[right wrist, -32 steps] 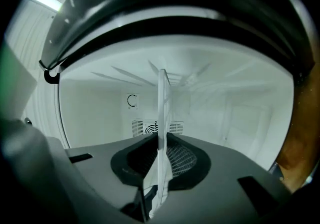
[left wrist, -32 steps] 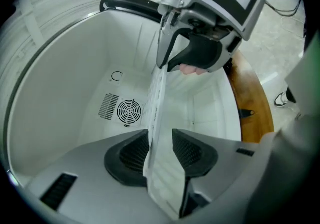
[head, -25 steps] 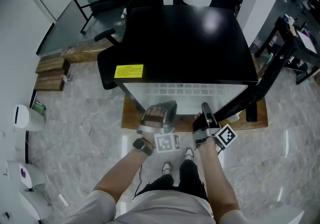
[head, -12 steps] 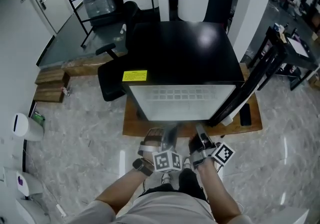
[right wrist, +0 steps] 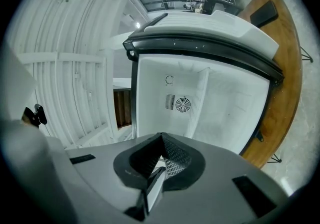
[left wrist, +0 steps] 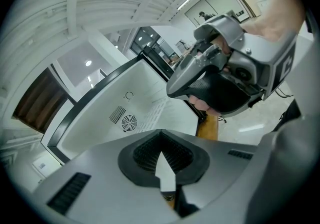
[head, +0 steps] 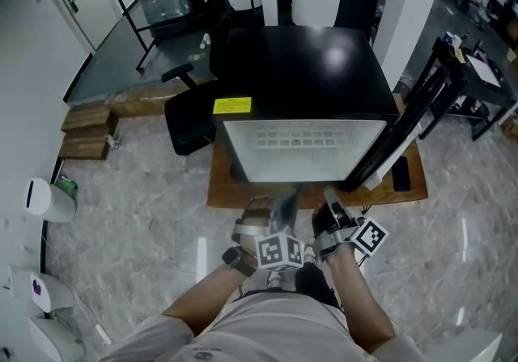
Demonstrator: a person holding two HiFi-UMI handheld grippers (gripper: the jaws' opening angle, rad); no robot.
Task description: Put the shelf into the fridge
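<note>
The black fridge (head: pixel 299 69) stands on a wooden platform (head: pixel 231 190) with its door (head: pixel 405 129) swung open to the right. Inside the white cavity lies a pale grid-patterned shelf (head: pixel 298 138). Both grippers hover close to my body, a short way in front of the opening. My left gripper (head: pixel 283 197) is shut, with only a thin pale sliver at the seam of its pads (left wrist: pixel 162 163). My right gripper (head: pixel 332 197) is also shut (right wrist: pixel 159 162), with nothing that I can make out between its jaws. It points at the cavity's back wall and fan (right wrist: pixel 182 103). The left gripper view catches the right gripper (left wrist: pixel 225 75) in a hand.
A black office chair (head: pixel 190 113) stands against the fridge's left side. A dark flat object (head: pixel 400 174) lies on the platform by the door. Wooden blocks (head: pixel 85 129) sit at far left, a black stand (head: pixel 469 85) at right, and a white bin (head: pixel 44 198) by the wall.
Both grippers have drawn back from the fridge opening toward my body. The left gripper's jaws, apart a second ago, have come together.
</note>
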